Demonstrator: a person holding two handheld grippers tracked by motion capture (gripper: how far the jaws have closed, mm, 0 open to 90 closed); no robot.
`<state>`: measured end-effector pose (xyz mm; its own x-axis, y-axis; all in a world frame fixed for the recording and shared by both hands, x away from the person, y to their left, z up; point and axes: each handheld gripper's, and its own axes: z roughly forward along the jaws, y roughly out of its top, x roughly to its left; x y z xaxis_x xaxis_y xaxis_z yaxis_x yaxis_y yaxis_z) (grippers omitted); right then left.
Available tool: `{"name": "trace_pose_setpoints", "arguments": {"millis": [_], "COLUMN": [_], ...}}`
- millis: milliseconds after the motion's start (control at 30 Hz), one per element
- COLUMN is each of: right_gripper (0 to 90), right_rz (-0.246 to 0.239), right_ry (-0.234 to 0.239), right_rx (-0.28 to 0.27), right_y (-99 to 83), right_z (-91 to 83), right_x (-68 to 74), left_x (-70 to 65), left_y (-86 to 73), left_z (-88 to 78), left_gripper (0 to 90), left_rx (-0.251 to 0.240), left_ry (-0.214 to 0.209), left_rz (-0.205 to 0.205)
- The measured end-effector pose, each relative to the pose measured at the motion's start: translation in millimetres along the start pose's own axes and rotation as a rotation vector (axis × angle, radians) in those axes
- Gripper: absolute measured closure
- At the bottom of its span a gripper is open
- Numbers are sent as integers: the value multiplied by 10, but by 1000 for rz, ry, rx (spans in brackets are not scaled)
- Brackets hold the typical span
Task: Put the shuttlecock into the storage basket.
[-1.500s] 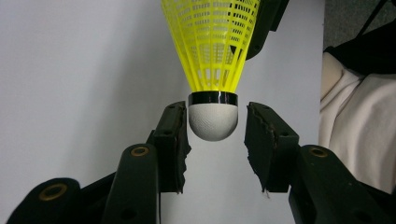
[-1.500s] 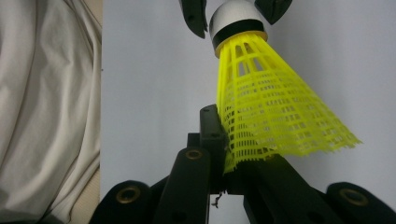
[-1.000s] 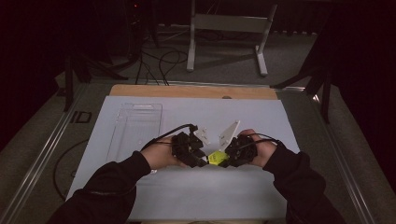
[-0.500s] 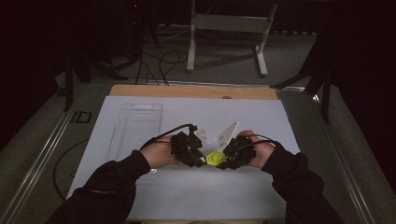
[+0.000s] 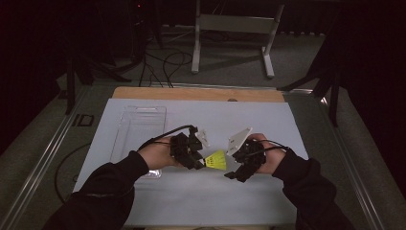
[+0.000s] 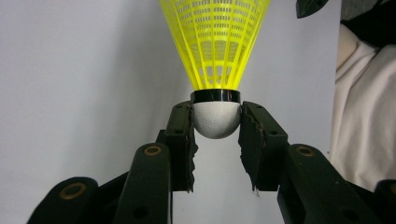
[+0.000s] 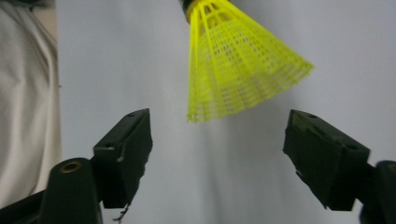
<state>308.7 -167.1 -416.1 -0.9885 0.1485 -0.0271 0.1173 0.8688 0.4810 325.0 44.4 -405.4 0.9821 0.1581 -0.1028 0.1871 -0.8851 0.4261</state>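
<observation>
High view: white tabletop (image 5: 158, 201) w/ clear plastic tray (image 5: 139, 127) at far left, both hands meeting mid-table around yellow shuttlecock (image 5: 216, 161), but jaw detail too small there. Left gripper (image 6: 216, 135) view fills that in: jaws clamped on the shuttlecock's white cork, black band just above pads, skirt pointing away. Right gripper (image 7: 217, 154) view: jaws have just been opening, now wide, skirt edge just beyond them, untouched.

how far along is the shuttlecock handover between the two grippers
Done: the left gripper is clamped on the yellow shuttlecock's white cork. In hand: the right gripper has just been opening, nothing between its jaws. Left: probably placing it, perhaps in the clear tray.
</observation>
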Motion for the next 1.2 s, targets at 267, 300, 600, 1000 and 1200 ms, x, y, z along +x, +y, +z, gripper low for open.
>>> {"name": "trace_pose_setpoints", "arguments": {"millis": [267, 300, 600, 1000, 1200], "right_gripper": [113, 114, 115, 111, 101], "right_rz": [29, 34, 71, 104, 118], "right_ry": [-2, -13, -47, -86, -102], "right_rx": [-37, -58, -137, -267, -332], "right_y": [-115, -143, -292, -519, -633], "right_z": [-9, -32, -156, -262, -311], "right_x": [-16, -16, -11, 68, 129], "left_x": [13, 14, 68, 151, 182], "left_y": [-34, -41, -117, -257, -397], "left_z": [-42, -49, -173, -466, -637], "left_gripper": [667, 668, 668, 668, 668], "left_rx": [18, 19, 28, 48, 46], "left_ry": [9, 16, 30, 60, 95], "left_rz": [-4, -5, -54, -116, -149]}}
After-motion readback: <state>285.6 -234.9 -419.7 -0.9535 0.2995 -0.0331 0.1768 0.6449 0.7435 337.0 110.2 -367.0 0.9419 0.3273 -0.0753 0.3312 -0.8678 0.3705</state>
